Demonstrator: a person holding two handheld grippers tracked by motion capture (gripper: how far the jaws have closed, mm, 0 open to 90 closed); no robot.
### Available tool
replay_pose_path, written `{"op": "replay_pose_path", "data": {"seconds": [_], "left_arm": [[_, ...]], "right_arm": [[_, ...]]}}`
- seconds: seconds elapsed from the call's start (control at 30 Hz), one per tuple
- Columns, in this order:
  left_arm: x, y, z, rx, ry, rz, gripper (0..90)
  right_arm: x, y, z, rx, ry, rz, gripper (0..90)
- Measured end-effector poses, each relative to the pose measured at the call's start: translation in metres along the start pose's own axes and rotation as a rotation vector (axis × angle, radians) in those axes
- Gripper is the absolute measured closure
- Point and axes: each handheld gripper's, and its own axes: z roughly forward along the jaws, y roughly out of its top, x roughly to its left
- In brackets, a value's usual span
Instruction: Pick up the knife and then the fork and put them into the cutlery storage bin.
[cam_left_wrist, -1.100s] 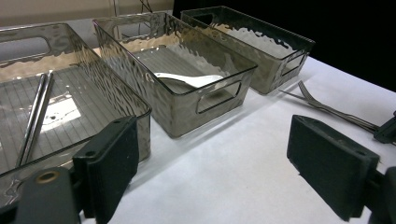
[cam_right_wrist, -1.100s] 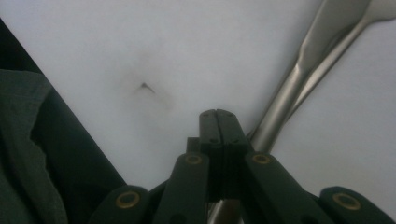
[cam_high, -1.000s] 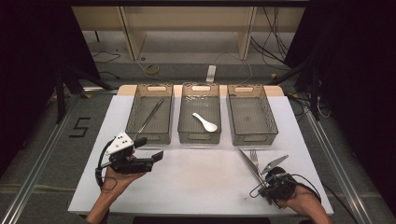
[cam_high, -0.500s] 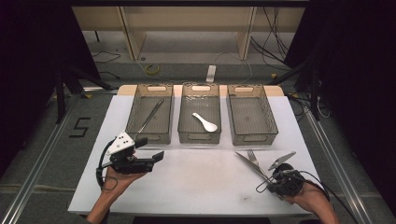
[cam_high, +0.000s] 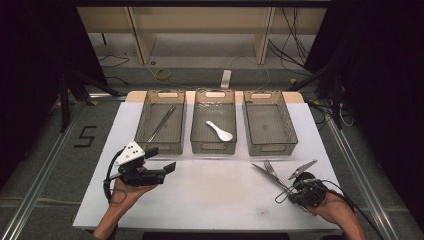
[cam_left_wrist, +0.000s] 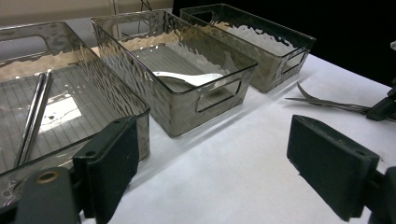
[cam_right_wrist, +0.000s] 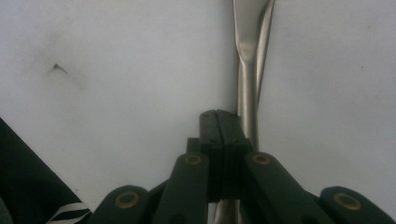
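Drifting slightly rightward since a second ago, the right hand-held gripper (cam_high: 292, 187) has jaws together beside the fork (cam_high: 272, 171), not clamping it; fork lies on the bench (cam_high: 215, 190). Left hand-held gripper (cam_high: 162, 160) gapes idle.

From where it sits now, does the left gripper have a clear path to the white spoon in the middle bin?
Probably yes. The left gripper has open jaws just short of the bins, and the white spoon lies alone in the open-topped middle bin; only the bin's near wall must be cleared.
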Motion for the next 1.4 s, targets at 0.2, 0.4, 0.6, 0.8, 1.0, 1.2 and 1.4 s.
{"op": "replay_pose_path", "data": {"seconds": [0.2, 0.4, 0.6, 0.8, 1.0, 1.2, 1.4], "left_arm": [[0.000, 0.000, 0.001, 0.001, 0.000, 0.000, 16.5], [0.000, 0.000, 0.000, 0.001, 0.002, -0.002, 16.5], [0.000, 0.000, 0.000, -0.001, 0.002, -0.001, 16.5], [0.001, 0.000, 0.000, -0.002, 0.001, -0.001, 16.5], [0.000, 0.000, 0.000, -0.006, 0.002, -0.005, 16.4], [0.001, 0.000, -0.001, -0.004, 0.000, 0.002, 16.5], [0.001, 0.001, -0.002, -0.016, -0.005, -0.010, 16.5]], "right_arm": [[0.003, 0.010, -0.029, -0.120, 0.010, -0.019, 75.3], [0.002, 0.026, -0.035, -0.143, -0.061, -0.006, 53.2], [-0.003, 0.034, -0.018, -0.074, -0.069, 0.009, 41.6], [-0.009, 0.034, -0.002, -0.021, -0.057, 0.012, 39.5], [-0.011, 0.032, 0.003, -0.004, -0.054, 0.016, 35.8], [-0.011, 0.030, 0.004, 0.009, -0.035, 0.012, 44.2], [-0.012, 0.027, 0.005, 0.028, -0.017, 0.009, 57.3]]}}
